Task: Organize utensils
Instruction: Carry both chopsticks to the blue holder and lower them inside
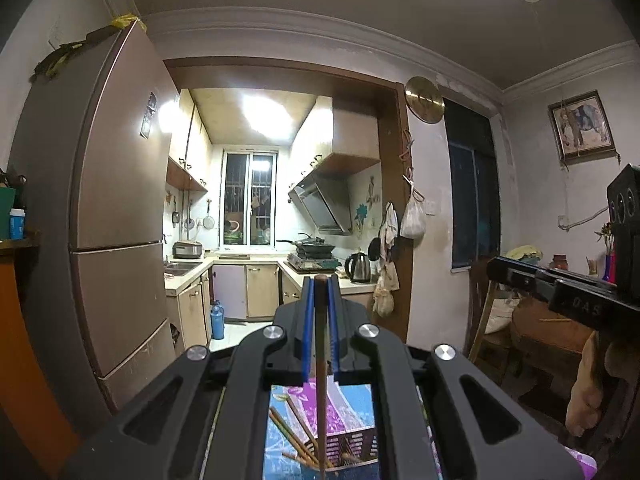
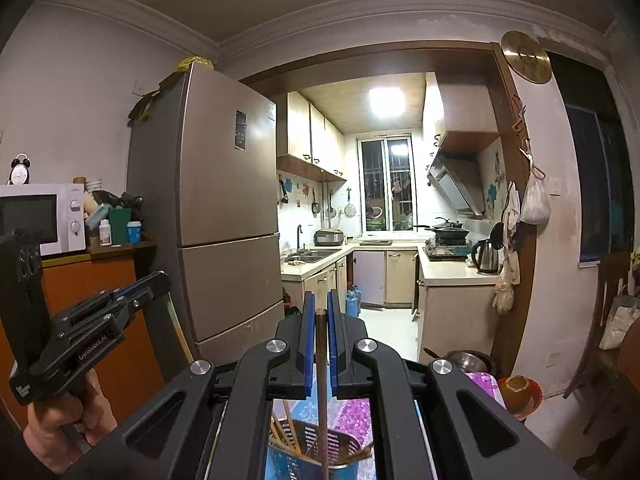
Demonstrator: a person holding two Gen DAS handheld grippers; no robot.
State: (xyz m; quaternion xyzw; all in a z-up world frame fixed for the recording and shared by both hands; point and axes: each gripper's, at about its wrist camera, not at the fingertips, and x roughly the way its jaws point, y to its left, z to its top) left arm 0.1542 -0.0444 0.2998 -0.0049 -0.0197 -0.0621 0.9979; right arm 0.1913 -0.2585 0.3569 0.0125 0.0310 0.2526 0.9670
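Observation:
My left gripper point(image 1: 319, 280) is shut on a brown chopstick point(image 1: 320, 360) that runs down between its blue pads toward a slotted utensil holder point(image 1: 352, 446) holding several chopsticks. My right gripper point(image 2: 319, 300) is shut on another brown chopstick point(image 2: 322, 380), which hangs over the same dark slotted holder point(image 2: 340, 446) standing on a purple and blue floral tablecloth point(image 2: 352, 412). The right gripper shows at the right edge of the left wrist view point(image 1: 560, 292); the left gripper shows at the left of the right wrist view point(image 2: 96, 320).
A tall brown fridge point(image 2: 224, 208) stands left of the kitchen doorway. A microwave point(image 2: 40, 216) sits on an orange cabinet. A steel bowl point(image 2: 468, 360) and a small orange bowl point(image 2: 518, 390) lie right of the holder. A wooden chair point(image 1: 492, 320) stands at right.

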